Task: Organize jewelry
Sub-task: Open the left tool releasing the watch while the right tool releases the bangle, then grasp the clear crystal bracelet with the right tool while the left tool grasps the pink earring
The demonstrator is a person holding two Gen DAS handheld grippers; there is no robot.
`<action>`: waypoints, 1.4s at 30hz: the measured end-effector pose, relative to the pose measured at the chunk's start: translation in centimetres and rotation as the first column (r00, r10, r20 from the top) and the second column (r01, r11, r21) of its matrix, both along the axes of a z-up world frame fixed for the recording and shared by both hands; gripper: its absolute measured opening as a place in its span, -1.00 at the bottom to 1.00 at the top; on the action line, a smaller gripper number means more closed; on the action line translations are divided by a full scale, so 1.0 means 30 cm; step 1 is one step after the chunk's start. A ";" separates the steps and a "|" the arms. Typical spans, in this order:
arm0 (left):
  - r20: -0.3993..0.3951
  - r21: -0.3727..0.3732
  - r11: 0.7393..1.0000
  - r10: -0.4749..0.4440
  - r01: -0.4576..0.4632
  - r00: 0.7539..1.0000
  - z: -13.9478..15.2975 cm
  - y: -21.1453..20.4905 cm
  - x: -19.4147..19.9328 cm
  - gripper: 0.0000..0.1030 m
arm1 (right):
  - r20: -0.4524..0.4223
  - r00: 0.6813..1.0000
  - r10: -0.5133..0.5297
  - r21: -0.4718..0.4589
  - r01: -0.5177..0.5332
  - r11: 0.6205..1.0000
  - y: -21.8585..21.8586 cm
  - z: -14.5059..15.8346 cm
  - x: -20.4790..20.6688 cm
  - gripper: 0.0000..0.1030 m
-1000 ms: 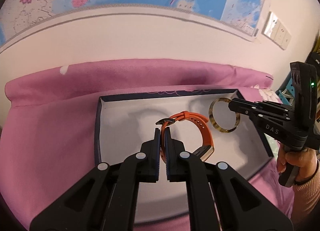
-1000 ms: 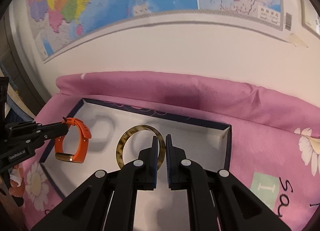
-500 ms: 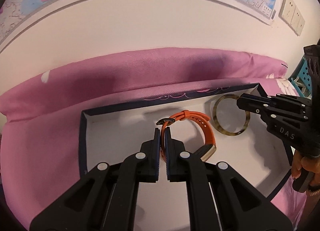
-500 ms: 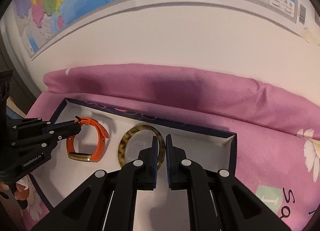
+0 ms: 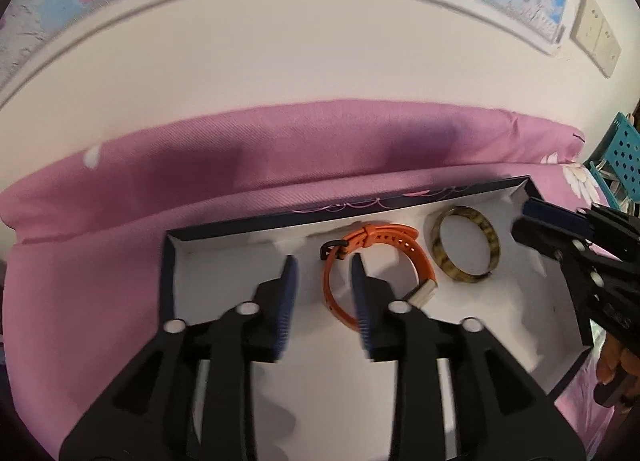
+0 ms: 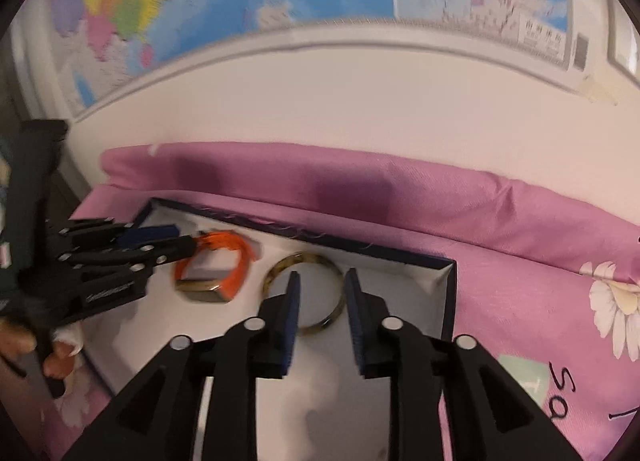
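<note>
An orange watch band (image 5: pixel 380 257) and a tortoiseshell bangle (image 5: pixel 466 245) lie side by side in a shallow box with a white floor and dark blue rim (image 5: pixel 240 223). My left gripper (image 5: pixel 324 281) is open, its fingers either side of the band's near part. My right gripper (image 6: pixel 320 293) is open, just above the near side of the bangle (image 6: pixel 280 267). The band (image 6: pixel 224 257) also shows in the right wrist view, beside the left gripper's fingertips (image 6: pixel 176 241).
The box sits on a pink floral cloth (image 5: pixel 80 281) that rises in a fold against a white wall with a map. A teal perforated basket (image 5: pixel 620 157) stands at the far right. The right gripper's body (image 5: pixel 592 257) overhangs the box's right end.
Both grippers have opened and let go. The band and the bangle, held above the box before, now lie on its floor.
</note>
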State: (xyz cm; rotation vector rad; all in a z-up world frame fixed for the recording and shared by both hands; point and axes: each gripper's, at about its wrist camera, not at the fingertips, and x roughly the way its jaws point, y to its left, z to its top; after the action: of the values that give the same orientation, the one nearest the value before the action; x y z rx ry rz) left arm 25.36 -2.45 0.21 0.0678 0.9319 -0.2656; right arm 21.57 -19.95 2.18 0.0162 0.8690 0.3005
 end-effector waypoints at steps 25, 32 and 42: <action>0.205 -0.081 0.997 0.008 0.009 0.979 0.059 0.115 -0.673 0.32 | 0.002 0.956 0.292 -0.005 -0.292 0.956 0.097 -0.067 -0.643 -0.30; 0.186 -0.086 0.996 0.011 0.005 0.982 0.008 0.099 -0.755 0.32 | 0.012 0.959 0.283 -0.047 -0.282 0.958 0.122 -0.081 -0.647 -0.31; 0.173 -0.090 0.996 0.002 0.014 0.985 -0.020 0.088 -0.790 0.32 | 0.003 0.959 0.283 -0.098 -0.281 0.955 0.144 -0.092 -0.622 -0.72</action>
State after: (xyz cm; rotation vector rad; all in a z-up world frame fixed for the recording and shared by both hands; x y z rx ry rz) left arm 1.65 0.18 -0.39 0.0095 0.7456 -0.3030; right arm 2.91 -15.63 -0.57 -0.2018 0.8688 0.5250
